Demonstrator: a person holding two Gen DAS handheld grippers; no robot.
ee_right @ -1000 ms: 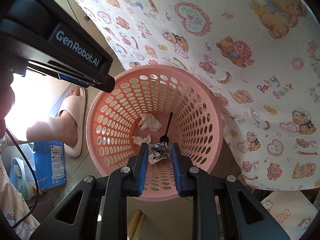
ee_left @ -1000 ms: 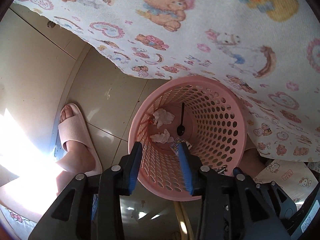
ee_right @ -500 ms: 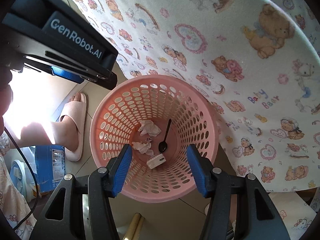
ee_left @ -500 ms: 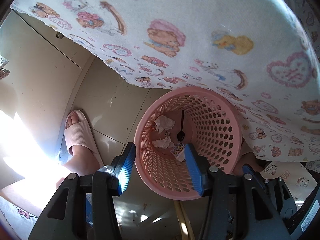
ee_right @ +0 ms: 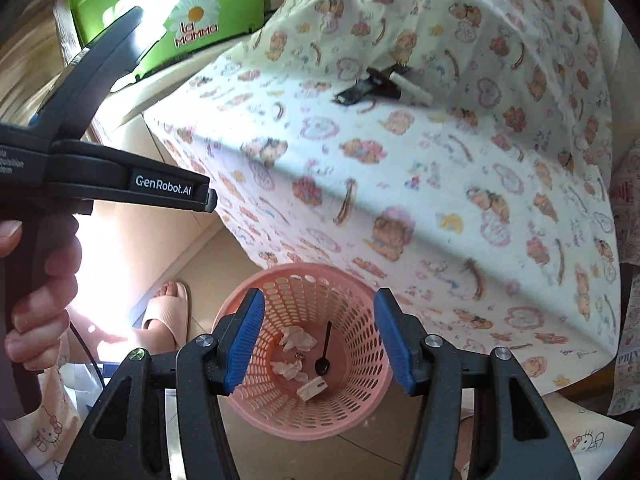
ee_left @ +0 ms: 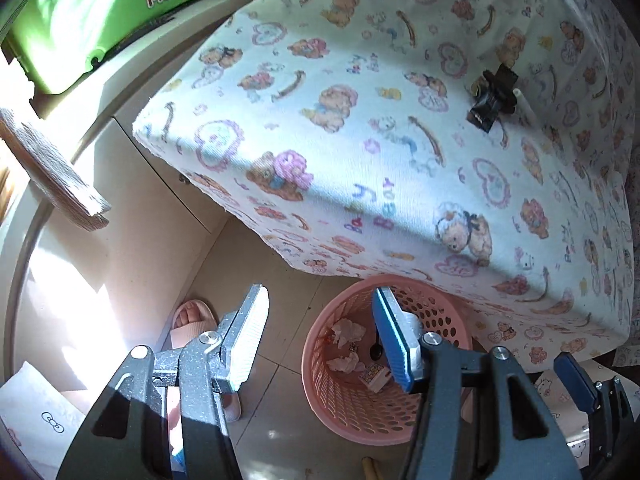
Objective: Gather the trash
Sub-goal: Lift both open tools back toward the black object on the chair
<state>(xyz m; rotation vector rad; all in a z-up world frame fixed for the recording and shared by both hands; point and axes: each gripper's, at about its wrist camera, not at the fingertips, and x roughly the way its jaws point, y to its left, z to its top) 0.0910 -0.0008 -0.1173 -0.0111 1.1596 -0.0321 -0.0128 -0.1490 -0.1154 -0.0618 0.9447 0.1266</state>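
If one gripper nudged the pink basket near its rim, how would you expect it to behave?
The pink basket would probably slide or tip easily: it looks like thin perforated plastic, tall for its base, and holds only crumpled tissues, a black spoon and a small wrapper.

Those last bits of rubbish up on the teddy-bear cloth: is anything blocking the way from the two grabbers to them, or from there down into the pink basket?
Nothing visible does. The black wrapper and white stick lie alone on the tablecloth, with bare cloth around them. The pink basket stands open-topped on the floor by the table edge. Both the left gripper and right gripper are open and empty.
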